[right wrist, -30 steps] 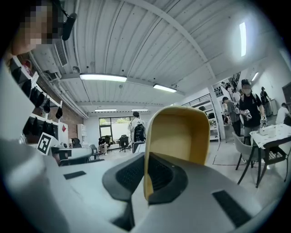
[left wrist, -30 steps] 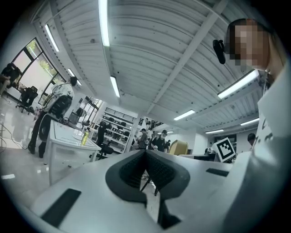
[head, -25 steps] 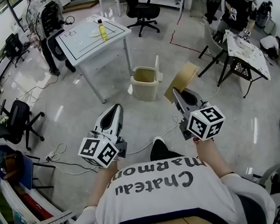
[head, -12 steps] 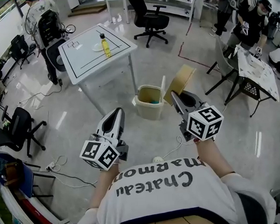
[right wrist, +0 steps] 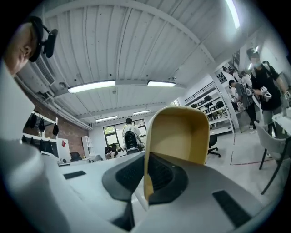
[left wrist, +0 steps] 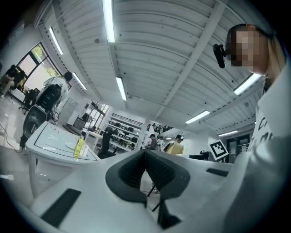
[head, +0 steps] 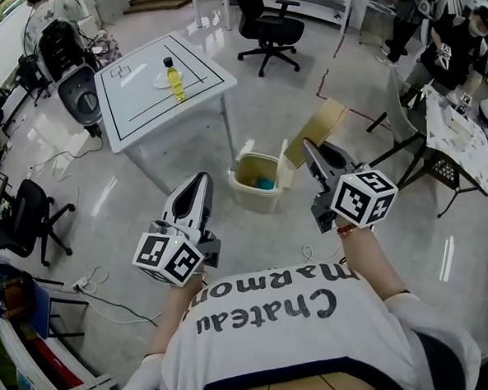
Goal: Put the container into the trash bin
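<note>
My right gripper [head: 309, 147] is shut on the rim of a tan, tray-like container [head: 316, 133], holding it up above the floor; in the right gripper view the container [right wrist: 175, 134] rises from between the closed pads. A cream trash bin [head: 260, 179] with its lid open stands on the floor just left of the container, with something blue-green inside. My left gripper [head: 200, 181] hovers left of the bin, jaws together with nothing between them, as the left gripper [left wrist: 145, 152] view confirms.
A white table [head: 142, 85] carries a yellow bottle [head: 172, 77] and a plate, up left of the bin. Office chairs [head: 268, 24] and a folding table [head: 454, 132] with people stand around. Cables [head: 93, 283] lie on the floor at left.
Both grippers and I have advanced toward the bin; it now lies closer, between the two grippers. The container stays clamped in the right gripper.
</note>
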{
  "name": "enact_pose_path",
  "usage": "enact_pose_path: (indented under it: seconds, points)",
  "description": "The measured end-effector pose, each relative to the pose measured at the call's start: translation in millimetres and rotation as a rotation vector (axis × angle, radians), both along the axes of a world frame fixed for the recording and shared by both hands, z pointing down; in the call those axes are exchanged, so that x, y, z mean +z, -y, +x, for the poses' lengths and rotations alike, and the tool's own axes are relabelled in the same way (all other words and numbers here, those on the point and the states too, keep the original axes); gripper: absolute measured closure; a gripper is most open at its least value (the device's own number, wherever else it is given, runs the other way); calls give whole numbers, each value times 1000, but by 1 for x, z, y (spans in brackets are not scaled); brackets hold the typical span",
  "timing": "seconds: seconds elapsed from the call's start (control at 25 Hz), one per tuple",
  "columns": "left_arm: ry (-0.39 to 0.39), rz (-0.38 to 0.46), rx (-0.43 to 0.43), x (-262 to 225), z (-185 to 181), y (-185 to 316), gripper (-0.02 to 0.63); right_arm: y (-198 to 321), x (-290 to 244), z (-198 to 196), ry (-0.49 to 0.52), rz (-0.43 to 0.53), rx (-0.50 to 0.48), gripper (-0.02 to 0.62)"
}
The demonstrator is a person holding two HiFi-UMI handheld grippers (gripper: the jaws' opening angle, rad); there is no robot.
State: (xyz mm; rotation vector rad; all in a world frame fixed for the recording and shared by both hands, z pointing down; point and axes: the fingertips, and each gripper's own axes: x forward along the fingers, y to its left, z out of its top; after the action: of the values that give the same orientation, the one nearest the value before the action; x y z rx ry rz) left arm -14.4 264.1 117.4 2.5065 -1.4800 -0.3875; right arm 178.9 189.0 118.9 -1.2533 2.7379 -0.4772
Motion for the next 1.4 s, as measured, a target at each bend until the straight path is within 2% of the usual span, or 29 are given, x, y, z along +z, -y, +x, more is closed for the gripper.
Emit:
enact_pose_path:
  seconds: [0.28, 0.64, 0.88, 1.08, 1.4]
  points:
    - [12, -66, -1, 29, 10, 19, 581, 25, 36, 10, 40, -93, -6, 565]
    - [14, -155, 6, 59, 12, 31, 581, 32, 75, 10, 33, -180, -8, 565]
    - [46, -163, 36, 69, 17, 50, 581, 41, 85, 11, 33, -200, 7, 565]
    - [29, -152, 96, 65, 25, 82, 581, 60, 83, 12, 35, -196, 40, 565]
    - [22, -137, 131, 56, 2, 143, 583, 107, 74, -3, 38, -189, 90, 565]
